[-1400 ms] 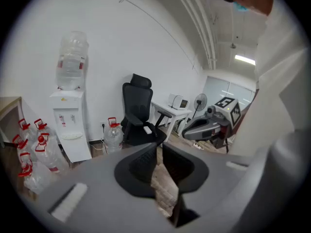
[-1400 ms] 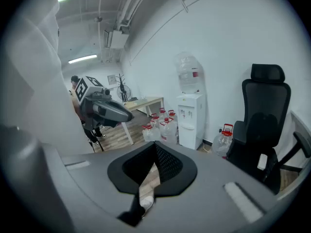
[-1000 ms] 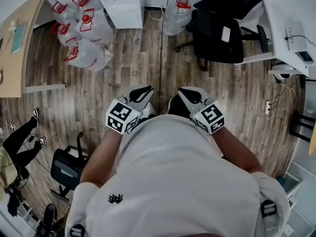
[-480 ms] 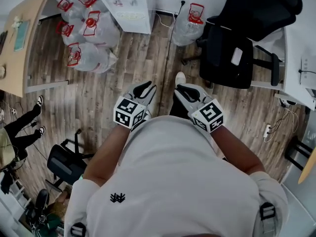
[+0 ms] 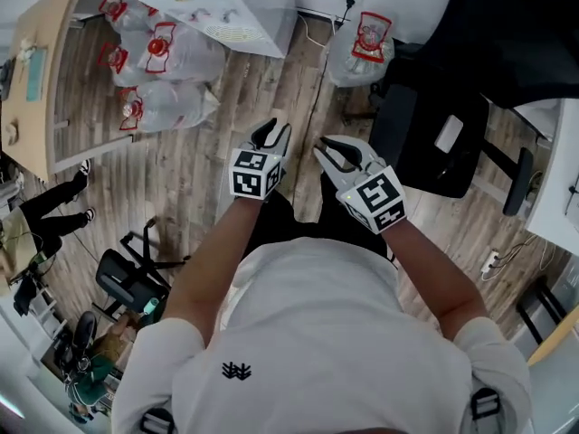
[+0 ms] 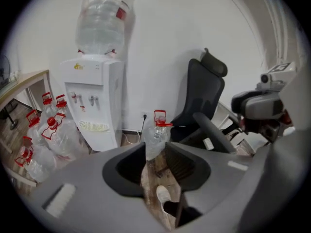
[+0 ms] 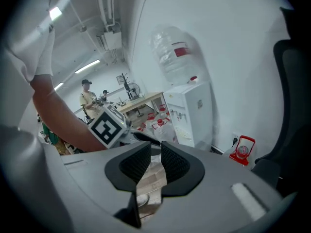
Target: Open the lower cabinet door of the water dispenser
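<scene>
A white wall and a wood-plank floor make up an office corner. The water dispenser stands against that wall with a big bottle on top. Its lower cabinet door, under the drip grille, looks shut and is partly hidden. It is probably a light, stiff hinged panel, best hooked at its free edge and pulled gently; I cannot tell which side that is. Empty jugs crowd one side of the dispenser, and an office chair stands at the other. Well short of the dispenser, the left gripper is opening its jaws on nothing. The right gripper has its jaws slightly apart, also empty.
</scene>
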